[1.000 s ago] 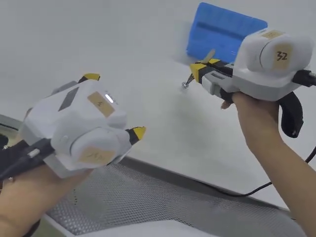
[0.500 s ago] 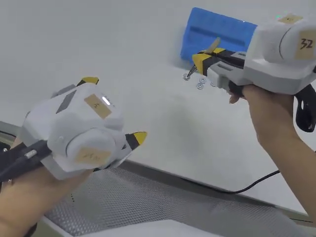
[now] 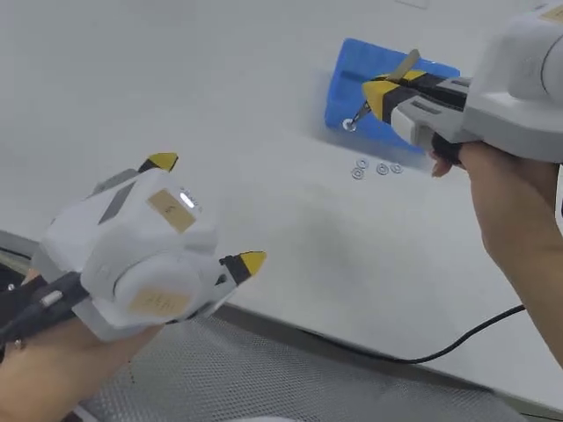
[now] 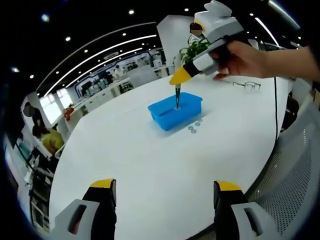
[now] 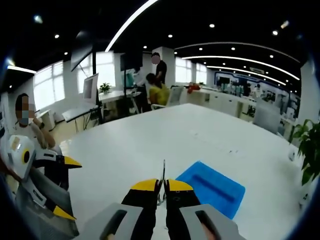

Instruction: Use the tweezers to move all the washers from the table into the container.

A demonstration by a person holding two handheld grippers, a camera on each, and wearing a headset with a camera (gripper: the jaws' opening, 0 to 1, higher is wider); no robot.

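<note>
1. Blue container [image 3: 347,70] is sitting on the white table [image 3: 264,132]; I can't tell what is inside it.
2. I'm counting one pair of tweezers [image 3: 361,112], one washer [image 3: 350,126] at its tips over the container's near edge, and at least three loose washers [image 3: 382,169] lying just beside the container.
3. Right gripper [image 3: 380,92] is clamping the tweezers, jaws nearly together. Left gripper [image 3: 207,211] is hanging with jaws wide apart, gripping nothing.

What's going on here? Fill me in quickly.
A person holds a gripper in each hand. The right gripper is shut on tweezers, whose tip carries a washer over the blue container. A few washers lie on the table beside it. The left gripper hangs open near the table's edge, holding nothing.
</note>
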